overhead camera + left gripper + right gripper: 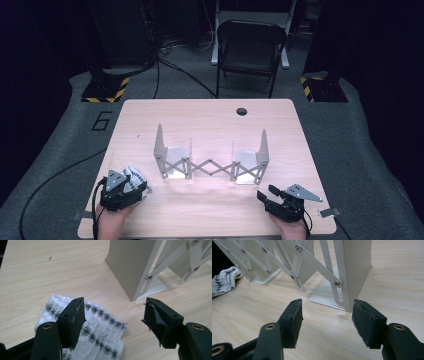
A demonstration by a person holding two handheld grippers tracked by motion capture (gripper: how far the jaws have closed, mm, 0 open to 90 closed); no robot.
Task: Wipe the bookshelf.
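Observation:
A white cloth with a black pattern (134,176) lies crumpled near the table's front left corner. My left gripper (137,189) hovers just over it, open; in the left gripper view the cloth (100,325) rests on the wood below the spread jaws of the gripper (115,315), and no pad presses on it. A grey metal scissor-link rack (210,167) stands in the middle of the table, its left end plate (130,270) close ahead. My right gripper (266,194) is open at the front right, nothing between its jaws (327,315), facing the rack's right end (352,272).
The wooden table (210,120) has a round cable hole (242,111) at its back edge. A dark folding chair (250,50) stands behind it. Two stand bases with yellow-black stripes (106,90) sit on the floor at either side.

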